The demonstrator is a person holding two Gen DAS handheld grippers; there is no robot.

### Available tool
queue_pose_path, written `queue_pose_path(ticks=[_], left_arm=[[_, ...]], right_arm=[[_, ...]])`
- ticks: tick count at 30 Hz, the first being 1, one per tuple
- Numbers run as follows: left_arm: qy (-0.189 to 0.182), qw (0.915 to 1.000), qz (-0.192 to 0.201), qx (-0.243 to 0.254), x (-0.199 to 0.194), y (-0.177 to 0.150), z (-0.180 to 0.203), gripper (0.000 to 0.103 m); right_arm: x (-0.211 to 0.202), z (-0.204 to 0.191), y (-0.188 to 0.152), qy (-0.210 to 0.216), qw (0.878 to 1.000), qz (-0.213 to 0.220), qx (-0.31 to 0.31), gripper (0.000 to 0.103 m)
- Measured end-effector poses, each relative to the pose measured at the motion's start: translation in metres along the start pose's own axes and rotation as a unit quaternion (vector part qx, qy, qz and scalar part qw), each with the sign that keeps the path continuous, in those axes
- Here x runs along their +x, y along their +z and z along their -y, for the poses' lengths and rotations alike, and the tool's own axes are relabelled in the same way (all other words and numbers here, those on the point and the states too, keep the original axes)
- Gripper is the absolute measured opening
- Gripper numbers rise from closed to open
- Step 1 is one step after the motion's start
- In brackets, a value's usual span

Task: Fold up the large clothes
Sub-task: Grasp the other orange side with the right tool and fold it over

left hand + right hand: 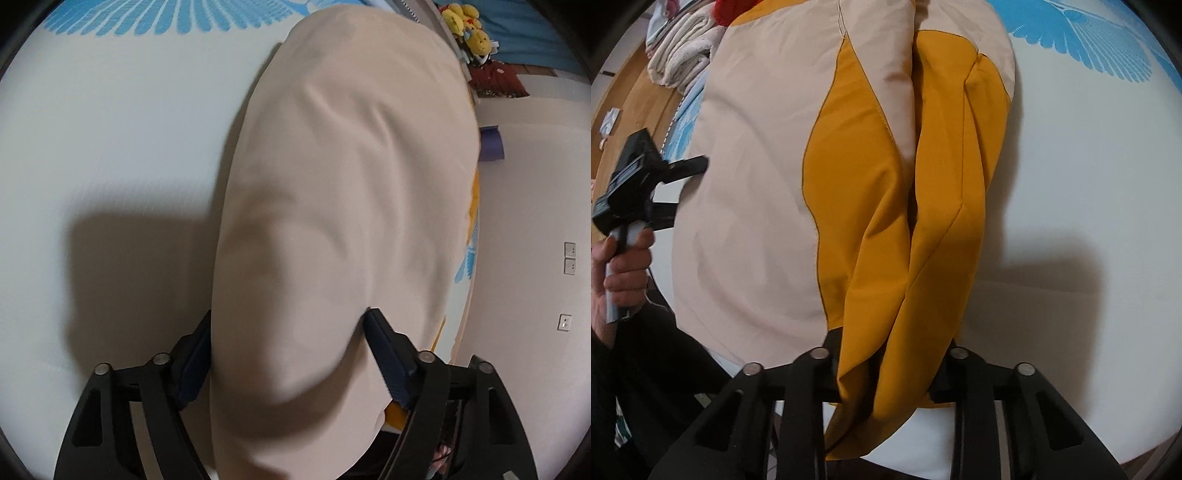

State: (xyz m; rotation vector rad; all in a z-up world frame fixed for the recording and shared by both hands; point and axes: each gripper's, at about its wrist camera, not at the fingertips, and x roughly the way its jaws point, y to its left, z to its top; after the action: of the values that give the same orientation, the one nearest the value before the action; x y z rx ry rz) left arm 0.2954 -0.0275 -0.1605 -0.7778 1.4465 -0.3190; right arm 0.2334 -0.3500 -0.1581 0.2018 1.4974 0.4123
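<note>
Here, right hand-held gripper (886, 365) pinching mustard-and-beige garment (757, 166) on white bed (1071, 184), left hand-held gripper (291, 332) clamping its beige fold.

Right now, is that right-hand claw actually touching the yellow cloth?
Touching. In the right wrist view the right gripper has the mustard fabric bunched between its fingers, pinched on both sides.

Garment (757, 184) is lying on the bed (1071, 184), a folded bunch (923, 221) running along its right side; stacked towels (679, 51) are sitting behind it at left; plush toys (467, 26) are sitting beyond the bed's far edge
</note>
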Motion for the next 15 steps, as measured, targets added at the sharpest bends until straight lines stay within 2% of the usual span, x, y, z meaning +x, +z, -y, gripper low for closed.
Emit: queue_pose_path(ticks=[3,5,7,10,11,13,15], left_arm=[[-0.007,0.9991,0.039,0.017,-0.024,0.011,0.007,0.051],[-0.005,0.9973,0.065,0.032,-0.044,0.016,0.013,0.05],[0.019,0.9946,0.09,0.048,-0.061,0.021,0.018,0.05],[0.063,0.9925,0.095,0.046,-0.064,0.019,0.012,0.055],[0.093,0.9903,0.091,0.049,-0.065,0.016,0.009,0.055],[0.119,0.9859,0.088,0.078,-0.079,0.007,0.012,0.054],[0.125,0.9815,0.083,0.119,-0.085,-0.005,0.016,0.056]], right_arm=[[-0.005,-0.009,0.007,0.003,1.0,0.017,-0.005,0.02],[-0.013,-0.018,0.013,0.01,0.999,0.037,-0.015,0.018],[-0.019,-0.034,0.024,0.022,0.998,0.061,-0.025,0.018],[-0.023,-0.055,0.036,0.026,0.996,0.079,-0.034,0.018],[-0.022,-0.059,0.038,0.024,0.996,0.078,-0.036,0.018],[-0.017,-0.063,0.04,0.011,0.997,0.062,-0.039,0.021],[-0.008,-0.057,0.038,-0.005,0.999,0.029,-0.026,0.026]])
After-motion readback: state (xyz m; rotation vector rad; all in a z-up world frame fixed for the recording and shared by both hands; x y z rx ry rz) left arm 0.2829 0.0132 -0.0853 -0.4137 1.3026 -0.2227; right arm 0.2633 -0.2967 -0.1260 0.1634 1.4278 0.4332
